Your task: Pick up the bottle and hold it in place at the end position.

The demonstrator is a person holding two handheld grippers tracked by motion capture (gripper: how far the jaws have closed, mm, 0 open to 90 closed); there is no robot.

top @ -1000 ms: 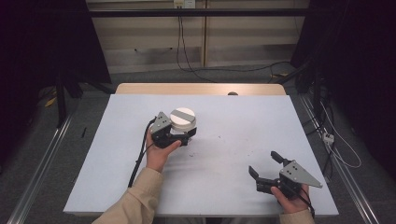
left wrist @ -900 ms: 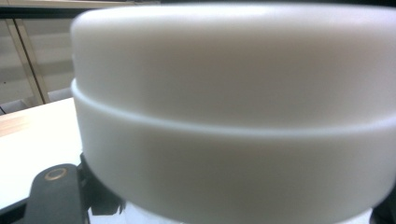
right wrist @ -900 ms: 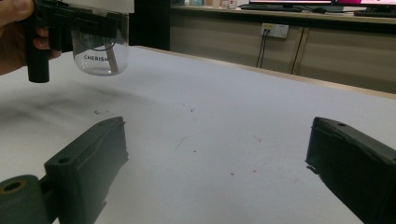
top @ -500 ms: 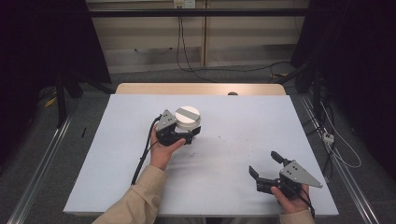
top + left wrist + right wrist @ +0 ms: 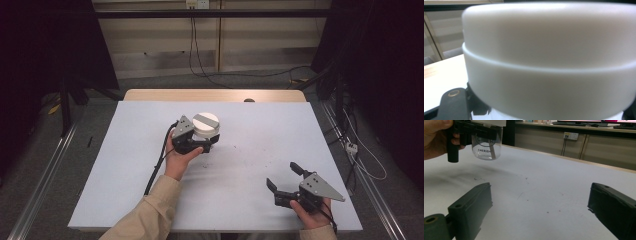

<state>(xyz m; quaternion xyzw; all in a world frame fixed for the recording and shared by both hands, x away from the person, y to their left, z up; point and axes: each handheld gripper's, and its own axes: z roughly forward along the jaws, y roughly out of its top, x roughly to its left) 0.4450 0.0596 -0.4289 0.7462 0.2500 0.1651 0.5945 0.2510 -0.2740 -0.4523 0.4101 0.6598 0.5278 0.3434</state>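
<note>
A clear jar (image 5: pixel 487 143) with a wide white lid (image 5: pixel 206 122) hangs a little above the white table (image 5: pixel 120 180), left of its middle. My left gripper (image 5: pixel 206 138) is shut on the jar's body just under the lid. Up close in the left gripper view, the lid (image 5: pixel 549 62) blocks almost everything, and one black jaw shows at the lower left. My right gripper (image 5: pixel 282 175) rests near the table's front right corner, jaws wide apart with nothing between them (image 5: pixel 541 207). The hand holding the left gripper (image 5: pixel 461 130) is at the upper left of the right gripper view.
Faint dark smudges (image 5: pixel 250 150) mark the tabletop between the two grippers. A wooden strip (image 5: pixel 215 95) runs along the far edge, with a small dark object (image 5: pixel 248 100) on it. Cables lie on the floor behind and to the right of the table.
The left gripper and the jar have drifted slightly to the right. The right gripper has stayed where it was.
</note>
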